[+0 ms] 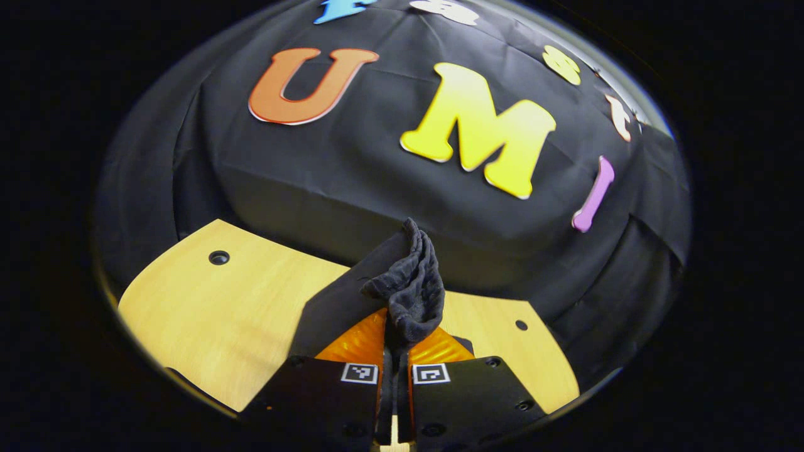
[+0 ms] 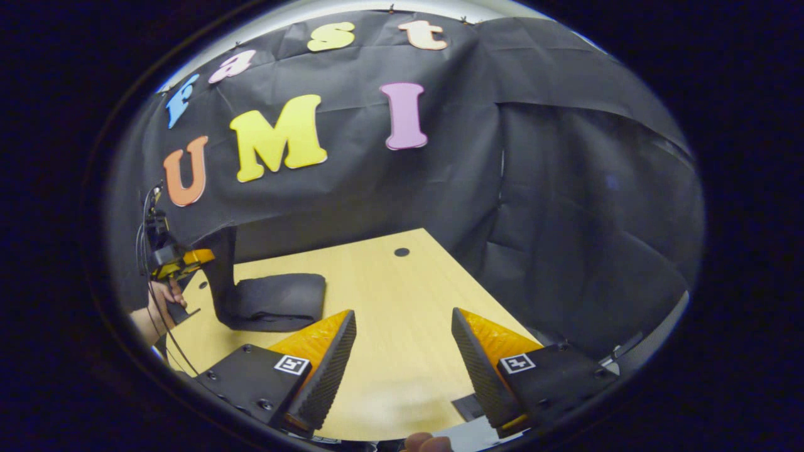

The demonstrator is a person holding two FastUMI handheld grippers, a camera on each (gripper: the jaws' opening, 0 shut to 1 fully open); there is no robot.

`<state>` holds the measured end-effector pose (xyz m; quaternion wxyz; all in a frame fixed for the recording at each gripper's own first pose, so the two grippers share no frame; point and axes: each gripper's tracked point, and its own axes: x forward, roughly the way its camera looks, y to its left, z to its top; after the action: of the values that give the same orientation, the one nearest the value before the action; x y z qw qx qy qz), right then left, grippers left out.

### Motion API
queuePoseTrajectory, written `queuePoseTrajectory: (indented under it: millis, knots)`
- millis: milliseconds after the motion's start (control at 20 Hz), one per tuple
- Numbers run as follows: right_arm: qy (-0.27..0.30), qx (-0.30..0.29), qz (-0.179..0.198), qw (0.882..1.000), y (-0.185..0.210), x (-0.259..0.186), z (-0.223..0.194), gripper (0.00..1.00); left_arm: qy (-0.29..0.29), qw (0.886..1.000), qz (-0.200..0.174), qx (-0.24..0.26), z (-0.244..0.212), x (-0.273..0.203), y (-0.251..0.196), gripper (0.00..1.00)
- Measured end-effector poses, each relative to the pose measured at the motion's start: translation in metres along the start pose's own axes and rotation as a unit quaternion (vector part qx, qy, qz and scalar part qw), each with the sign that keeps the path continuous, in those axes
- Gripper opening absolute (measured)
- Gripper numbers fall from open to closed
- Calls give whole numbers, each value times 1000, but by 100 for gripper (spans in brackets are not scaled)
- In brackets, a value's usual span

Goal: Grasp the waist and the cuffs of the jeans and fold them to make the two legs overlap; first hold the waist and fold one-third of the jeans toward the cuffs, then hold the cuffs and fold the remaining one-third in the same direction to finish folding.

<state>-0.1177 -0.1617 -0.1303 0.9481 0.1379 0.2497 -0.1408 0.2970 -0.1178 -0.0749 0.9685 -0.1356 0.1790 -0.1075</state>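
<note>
no readable text; gripper [image 1: 396,364] tags unreadable.

Even overhead light is brightening the tabletop [image 2: 402,351]; fisheye bending is curving its edges, and the rims are darkening.

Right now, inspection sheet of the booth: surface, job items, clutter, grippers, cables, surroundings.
Surface: light wooden table with round holes in the top.
Job's things: dark jeans, one part folded flat on the table, the other end lifted upward by the left gripper.
Clutter: nothing seen.
Grippers: left gripper shut on a bunched end of the jeans; waist or cuffs cannot be told. In the right gripper view it shows at far left, held by a hand. Right gripper open, holding nothing, above the table and apart from the jeans.
Cables: thin black cables hang by the left gripper.
Surroundings: black cloth wall behind and beside the table.
</note>
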Motion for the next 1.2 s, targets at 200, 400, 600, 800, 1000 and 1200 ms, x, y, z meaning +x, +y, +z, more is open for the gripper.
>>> queuePoseTrajectory:
  millis: [200, 400, 600, 800, 1000, 1200]
  knots:
    - [27, 2, -30, 999, -31, -4, -21, 94, 57, 998, -3, 35, -83, 27, -31, 8]
    - [42, -4, -45, 998, -46, -2, -29, 94, 104, 994, 24, 33, -142, 52, -25, 8]
    - [55, -22, -41, 997, -44, 9, -31, 94, 112, 991, 50, 60, -160, 60, -23, 14]
    - [57, -26, -16, 998, -29, 22, -26, 94, 119, 988, 65, 76, -165, 62, -24, 35]
    - [44, -32, 13, 998, -8, 31, -12, 94, 122, 990, 56, 49, -153, 36, -32, 79]
    - [16, -48, 51, 997, 29, 37, 12, 94, 93, 994, 38, 31, -112, 2, -39, 100]
